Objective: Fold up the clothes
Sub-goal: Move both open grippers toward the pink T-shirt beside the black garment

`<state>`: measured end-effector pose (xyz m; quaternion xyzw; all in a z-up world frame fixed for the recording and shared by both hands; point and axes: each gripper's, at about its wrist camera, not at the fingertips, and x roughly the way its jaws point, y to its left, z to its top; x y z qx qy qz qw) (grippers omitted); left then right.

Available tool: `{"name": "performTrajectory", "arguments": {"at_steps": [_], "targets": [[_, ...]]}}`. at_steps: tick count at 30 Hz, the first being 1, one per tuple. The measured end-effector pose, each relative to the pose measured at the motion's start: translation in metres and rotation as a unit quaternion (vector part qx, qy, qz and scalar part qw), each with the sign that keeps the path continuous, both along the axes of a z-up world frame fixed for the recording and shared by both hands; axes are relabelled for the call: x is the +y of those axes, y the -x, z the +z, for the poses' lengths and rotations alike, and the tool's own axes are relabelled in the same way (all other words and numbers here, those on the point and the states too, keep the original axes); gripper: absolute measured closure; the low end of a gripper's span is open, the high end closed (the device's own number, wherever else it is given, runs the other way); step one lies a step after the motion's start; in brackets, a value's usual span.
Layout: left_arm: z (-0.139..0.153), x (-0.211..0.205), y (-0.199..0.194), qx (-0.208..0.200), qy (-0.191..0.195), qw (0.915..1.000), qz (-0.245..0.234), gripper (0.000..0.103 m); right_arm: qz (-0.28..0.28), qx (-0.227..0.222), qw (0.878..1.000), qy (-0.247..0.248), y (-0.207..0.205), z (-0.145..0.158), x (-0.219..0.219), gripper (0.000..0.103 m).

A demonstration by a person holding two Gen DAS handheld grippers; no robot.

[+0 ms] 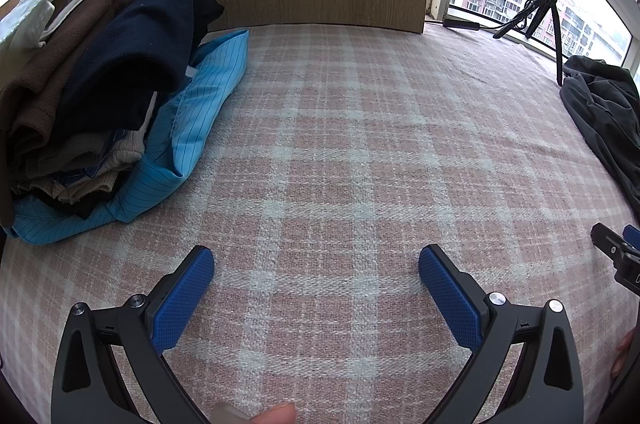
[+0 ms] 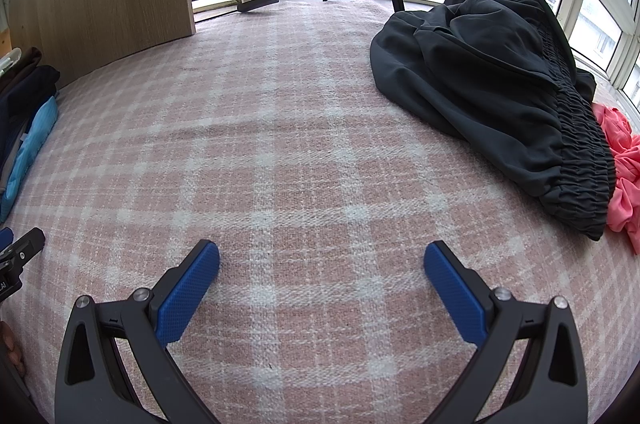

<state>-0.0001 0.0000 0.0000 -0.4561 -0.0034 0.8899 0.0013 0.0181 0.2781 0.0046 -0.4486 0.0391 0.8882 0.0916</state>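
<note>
Both the left gripper and the right gripper hang spread wide and empty over the checked blanket. The crumpled dark trousers lie ahead-right, nearer the right gripper, elastic waistband toward the pink garment.

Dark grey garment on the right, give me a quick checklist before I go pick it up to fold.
1. Left claw open, nothing in it: ok.
2. Right claw open, nothing in it: ok.
3. Checked blanket bare in the middle for folding: ok.
4. Dark grey garment lying flat: not ok, crumpled.
5. Garment free of the pink garment: cannot tell, they overlap.
6. Folded stack off to the side: ok.
</note>
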Motion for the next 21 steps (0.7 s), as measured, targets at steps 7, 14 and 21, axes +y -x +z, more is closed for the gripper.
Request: {"name": "performTrajectory", "arguments": {"at_steps": [7, 14, 21], "targets": [[-0.0021, 0.0006, 0.0042, 0.0, 0.001, 1.0, 0.0, 0.0, 0.0, 0.0, 1.0, 0.002, 0.0001, 0.0, 0.0, 0.0], [-0.002, 0.0001, 0.0039, 0.001, 0.0, 1.0, 0.0, 0.0, 0.0, 0.0, 1.0, 0.003, 0.0, 0.0001, 0.0002, 0.0], [0.0005, 0.0, 0.0003, -0.002, 0.0, 1.0, -0.001, 0.0, -0.004, -0.001, 1.0, 0.002, 0.0001, 0.0008, -0.0016, 0.0]]}}
